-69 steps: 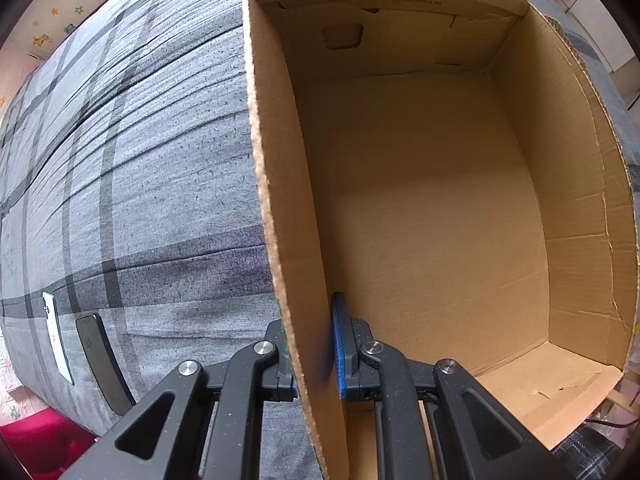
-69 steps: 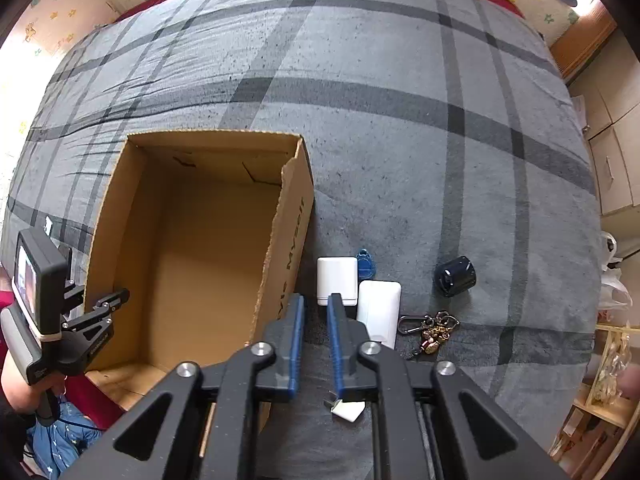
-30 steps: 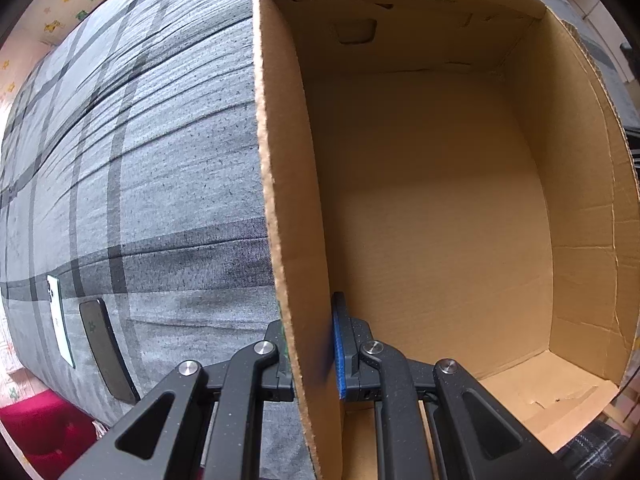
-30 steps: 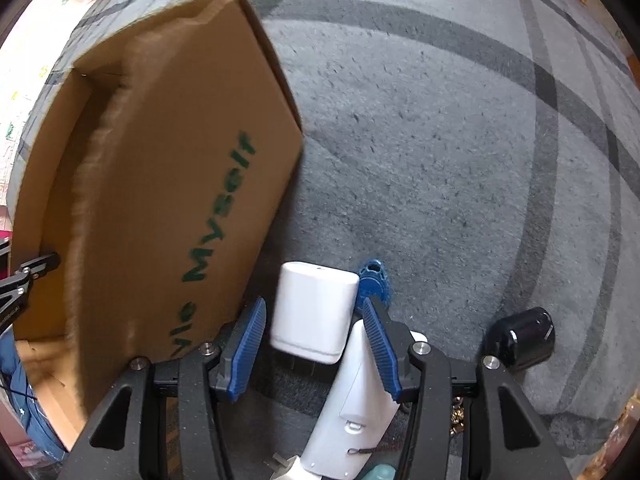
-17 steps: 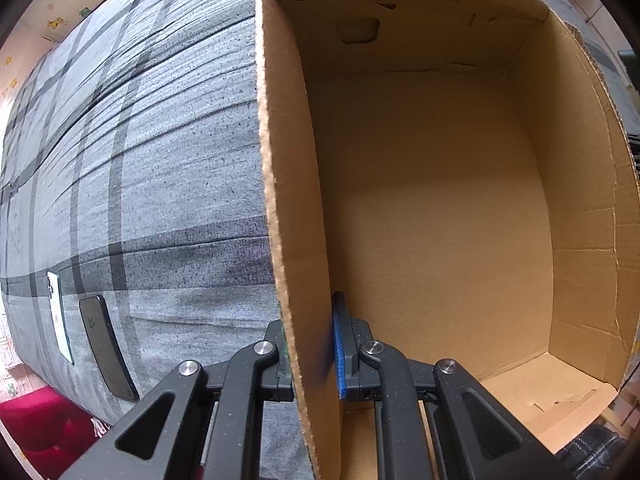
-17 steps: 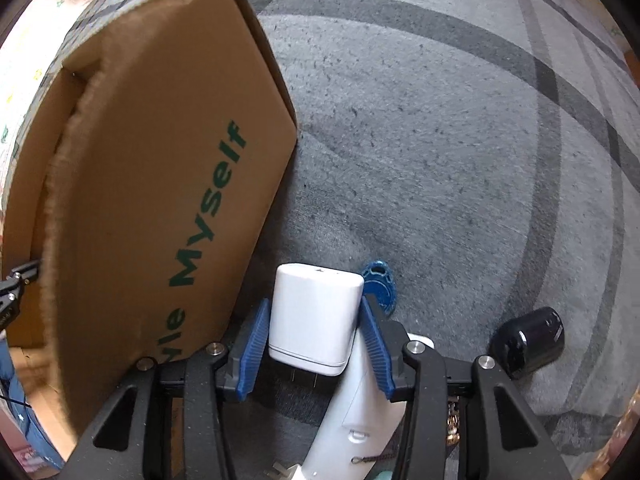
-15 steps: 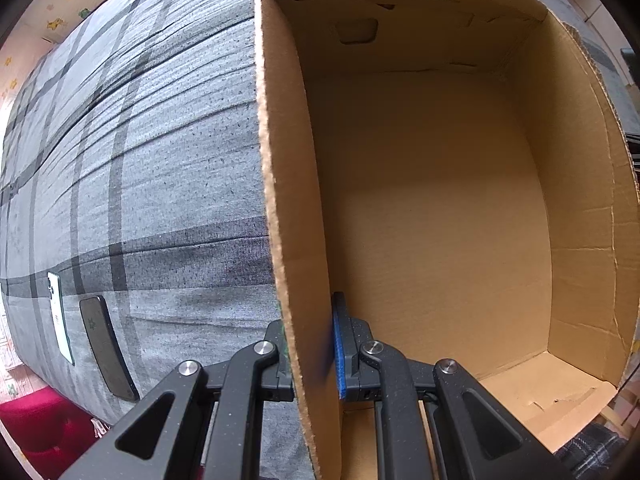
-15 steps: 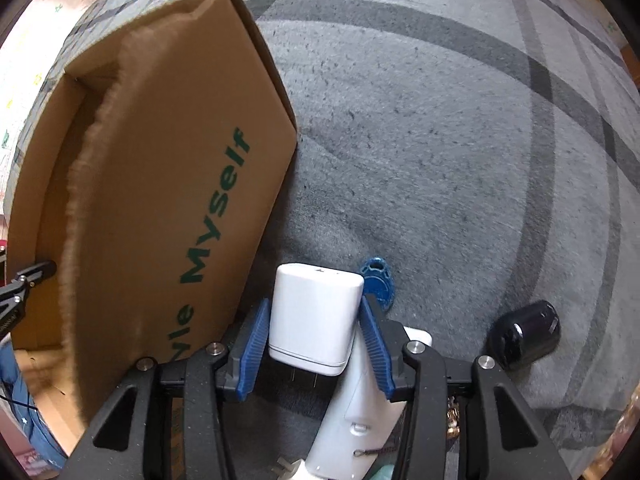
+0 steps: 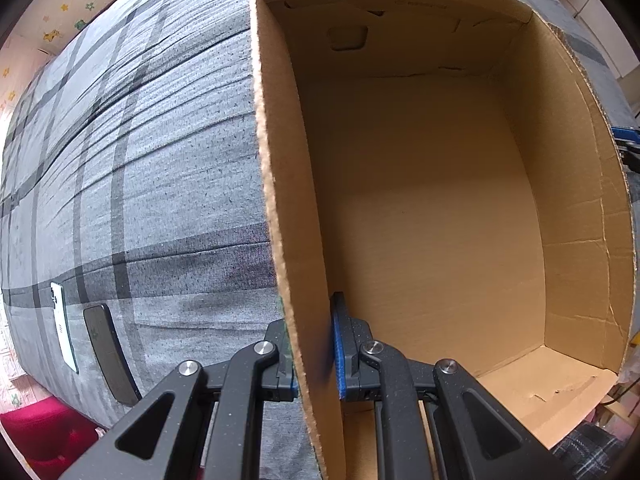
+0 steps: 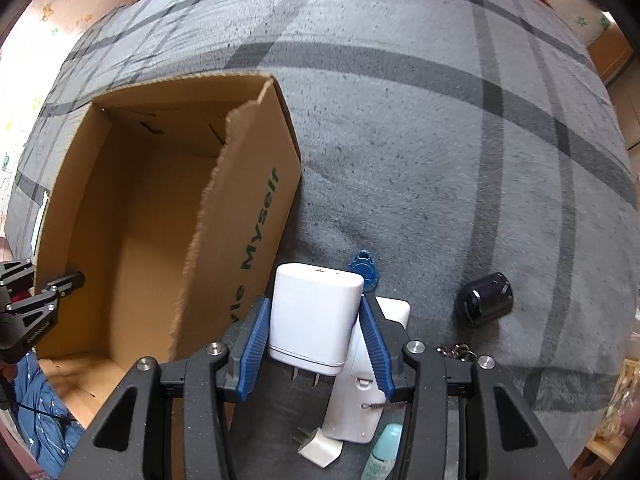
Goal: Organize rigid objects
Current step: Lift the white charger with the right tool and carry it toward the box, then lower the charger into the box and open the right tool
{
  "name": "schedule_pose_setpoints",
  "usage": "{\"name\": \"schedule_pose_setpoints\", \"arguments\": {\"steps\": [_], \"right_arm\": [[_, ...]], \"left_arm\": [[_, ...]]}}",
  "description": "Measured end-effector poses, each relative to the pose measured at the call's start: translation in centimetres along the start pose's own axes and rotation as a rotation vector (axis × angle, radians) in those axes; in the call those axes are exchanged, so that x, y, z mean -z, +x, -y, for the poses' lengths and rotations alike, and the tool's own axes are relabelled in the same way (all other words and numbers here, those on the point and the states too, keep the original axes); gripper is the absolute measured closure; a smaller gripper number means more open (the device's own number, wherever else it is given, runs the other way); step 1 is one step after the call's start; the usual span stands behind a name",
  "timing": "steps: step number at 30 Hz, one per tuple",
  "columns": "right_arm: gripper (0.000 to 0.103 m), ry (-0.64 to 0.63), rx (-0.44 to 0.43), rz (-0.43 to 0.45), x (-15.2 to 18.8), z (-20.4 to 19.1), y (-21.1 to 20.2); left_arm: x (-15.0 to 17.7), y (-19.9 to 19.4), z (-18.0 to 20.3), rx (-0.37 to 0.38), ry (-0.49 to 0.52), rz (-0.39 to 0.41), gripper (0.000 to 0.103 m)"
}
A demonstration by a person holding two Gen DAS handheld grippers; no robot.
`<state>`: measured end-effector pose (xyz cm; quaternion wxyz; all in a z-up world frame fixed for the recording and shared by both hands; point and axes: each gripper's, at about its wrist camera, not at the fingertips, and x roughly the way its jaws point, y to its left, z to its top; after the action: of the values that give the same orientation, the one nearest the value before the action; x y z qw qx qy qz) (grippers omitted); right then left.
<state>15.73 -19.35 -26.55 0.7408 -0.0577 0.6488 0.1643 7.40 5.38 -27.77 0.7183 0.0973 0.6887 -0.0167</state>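
Observation:
My right gripper is shut on a white plug adapter and holds it lifted above the grey plaid bed. An open, empty cardboard box stands just left of it. My left gripper is shut on the box's left wall, one pad inside and one outside. On the bed under the right gripper lie a white power bank, a blue key fob, a black cylindrical object, a keyring, a small white plug and a teal tube.
In the left wrist view, a black phone and a white phone lie near the bed's left edge. The left gripper also shows in the right wrist view at the box's far wall. Cabinets stand off the bed's right side.
My right gripper closed on the white adapter and has lifted it off the bed, so the box interior shows again. The left gripper keeps its hold on the box wall.

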Motion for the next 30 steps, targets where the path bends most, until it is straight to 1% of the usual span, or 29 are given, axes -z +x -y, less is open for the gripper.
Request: {"name": "schedule_pose_setpoints", "arguments": {"steps": [3, 20, 25, 30], "right_arm": [[0.054, 0.01, 0.007, 0.016, 0.5, -0.4, -1.1], [0.054, 0.036, 0.036, 0.1, 1.2, -2.0, -7.0], [0.054, 0.024, 0.03, 0.122, 0.9, -3.6, -8.3], [0.054, 0.0, 0.018, 0.131, 0.3, -5.3, -8.7]], "left_arm": [[0.0, -0.2, 0.1, 0.0, 0.007, 0.004, 0.09], [0.1, -0.7, 0.1, 0.013, 0.029, 0.02, 0.09], [0.0, -0.8, -0.2, 0.024, 0.025, 0.026, 0.09], [-0.1, -0.9, -0.4, 0.031, 0.029, 0.033, 0.09]]}}
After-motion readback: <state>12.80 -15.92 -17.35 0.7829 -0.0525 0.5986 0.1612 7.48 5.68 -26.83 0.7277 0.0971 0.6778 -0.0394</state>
